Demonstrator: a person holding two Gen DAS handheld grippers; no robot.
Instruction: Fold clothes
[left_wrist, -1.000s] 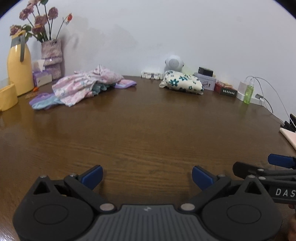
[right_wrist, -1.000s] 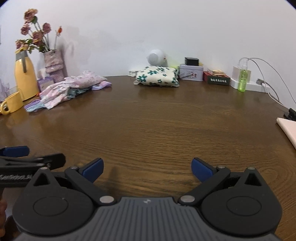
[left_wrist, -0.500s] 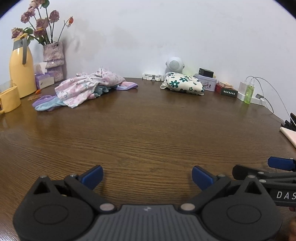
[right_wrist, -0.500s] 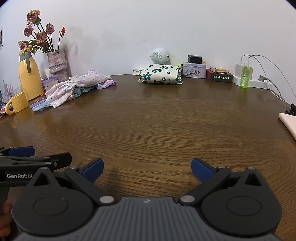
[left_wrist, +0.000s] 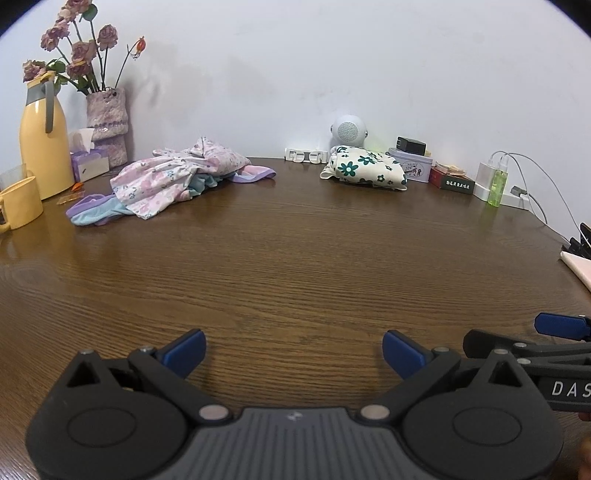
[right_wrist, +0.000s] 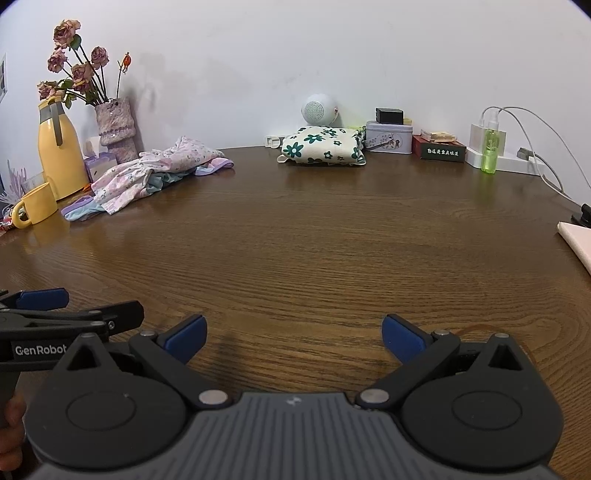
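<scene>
A loose heap of pink, blue and purple floral clothes (left_wrist: 173, 181) (right_wrist: 147, 177) lies at the far left of the brown table. A folded white garment with green flowers (left_wrist: 364, 170) (right_wrist: 323, 146) rests at the back middle. My left gripper (left_wrist: 293, 349) hovers open over bare wood near the table's front, holding nothing. Beside it my right gripper (right_wrist: 293, 334) is also open and empty. Each gripper shows at the edge of the other's view. Both are far from the clothes.
A yellow jug (left_wrist: 44, 144), yellow mug (left_wrist: 18, 203), flower vase (left_wrist: 107, 125) and tissue box stand at the far left. Along the wall are a round white speaker (left_wrist: 347, 129), tins, a green bottle (left_wrist: 495, 188) and charger cables. A pale pad (right_wrist: 578, 240) lies at the right edge.
Both grippers have tilted or risen slightly, so the wall and flowers show more. Nothing on the table has moved and both grippers stay open.
</scene>
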